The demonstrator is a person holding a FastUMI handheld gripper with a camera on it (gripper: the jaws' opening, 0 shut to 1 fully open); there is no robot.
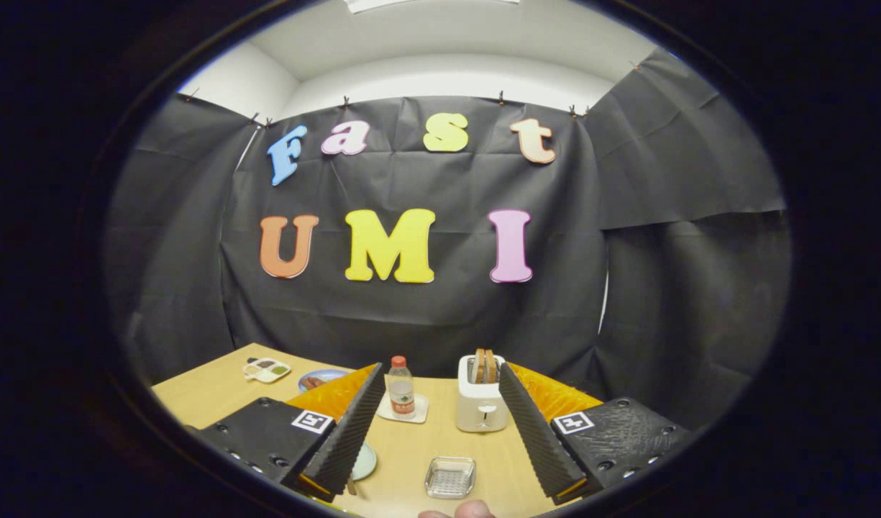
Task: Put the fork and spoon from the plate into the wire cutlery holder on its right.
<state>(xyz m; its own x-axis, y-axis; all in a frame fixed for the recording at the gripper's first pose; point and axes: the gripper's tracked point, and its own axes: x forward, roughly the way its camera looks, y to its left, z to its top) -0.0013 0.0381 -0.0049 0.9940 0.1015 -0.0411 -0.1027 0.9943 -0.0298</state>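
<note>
Gripper view. Gripper [440, 432]: jaws wide apart, nothing between them, held above the tabletop [210, 392] and aimed level at the booth wall.

Items beyond the fingers, far to near: a water bottle [400, 386] on a small white coaster [404, 411]; a white toaster [480, 403] with bread slices upright in its slots; a clear glass dish [450, 477] close in, between the two fingers. Far left: a small sectioned tray [267, 370] and a blue-rimmed plate [319, 378] holding something reddish.

Task items: a pale plate edge [367, 460] peeks out just beside the left finger; whether it carries the fork and spoon cannot be told. The wire cutlery holder cannot be made out.

Step in hand, as judged: the approach is not yet begun. The gripper wants tipping downward first, to find the cutlery before closing.

Room and edges: open wood lies between dish and toaster. A fingertip [472, 509] sits near the front edge; the toaster stands close by the right finger.
</note>
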